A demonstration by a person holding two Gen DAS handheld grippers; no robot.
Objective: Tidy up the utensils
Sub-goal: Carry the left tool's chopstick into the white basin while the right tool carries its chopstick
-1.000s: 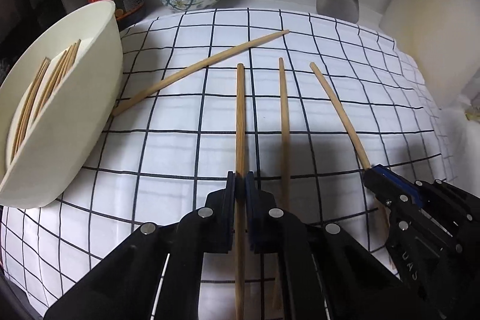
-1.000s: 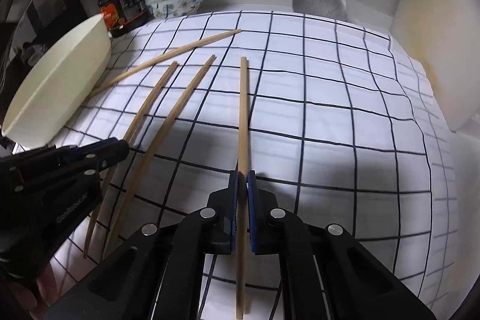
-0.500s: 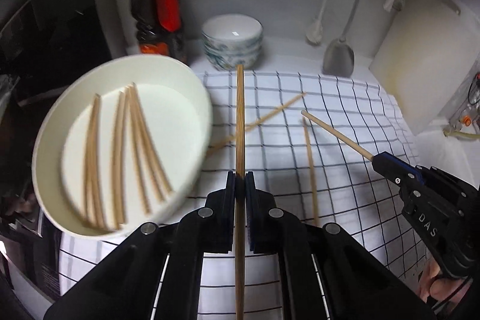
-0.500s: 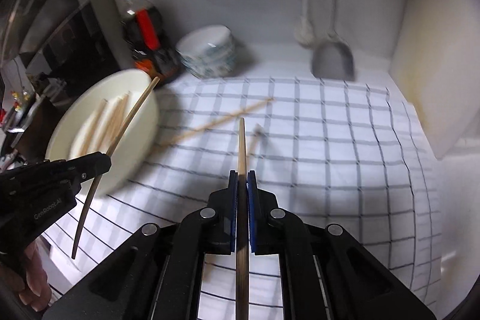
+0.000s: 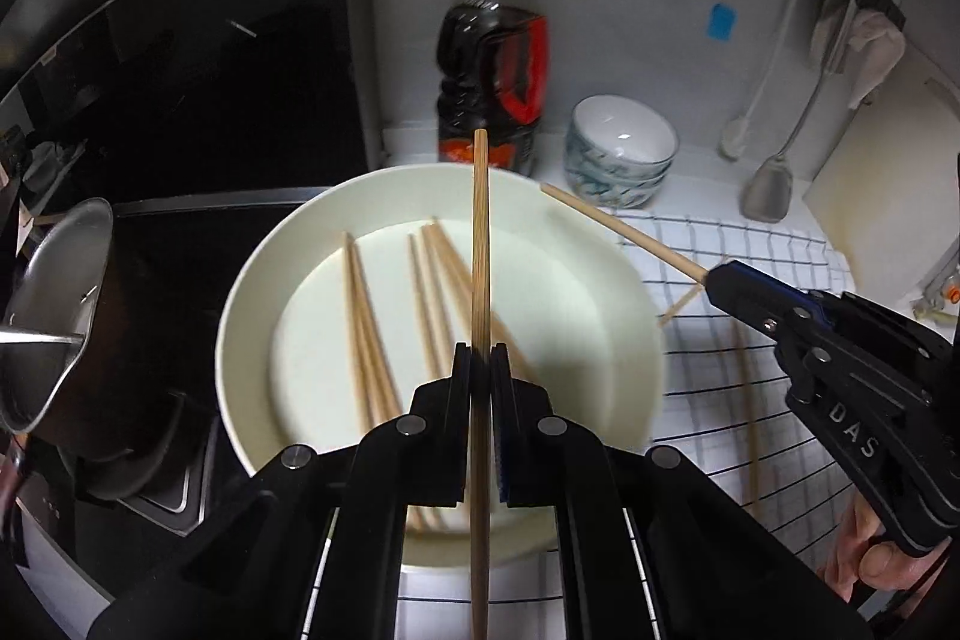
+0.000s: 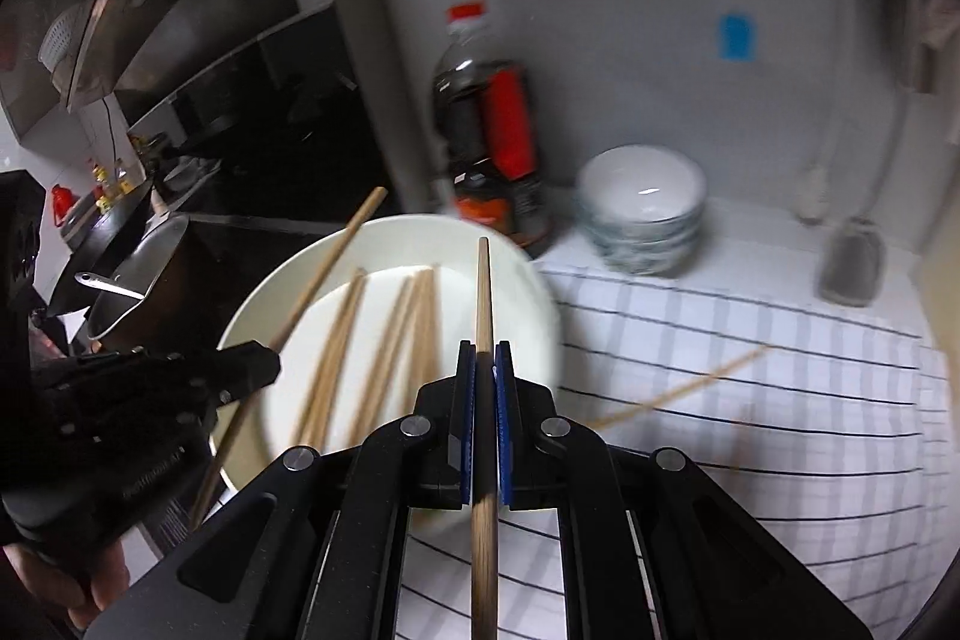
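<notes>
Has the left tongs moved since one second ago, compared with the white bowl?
Yes. The left tongs, shut on a chopstick, have lifted off the checked cloth and swung left, now over the white bowl.

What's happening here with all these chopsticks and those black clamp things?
A person is tidying chopsticks with a clamp in each hand. The left tool and the right tool are each shut on one chopstick, held above the white bowl, which already holds several. Neither has been dropped in yet. At least two more chopsticks lie on the checked cloth.
</notes>
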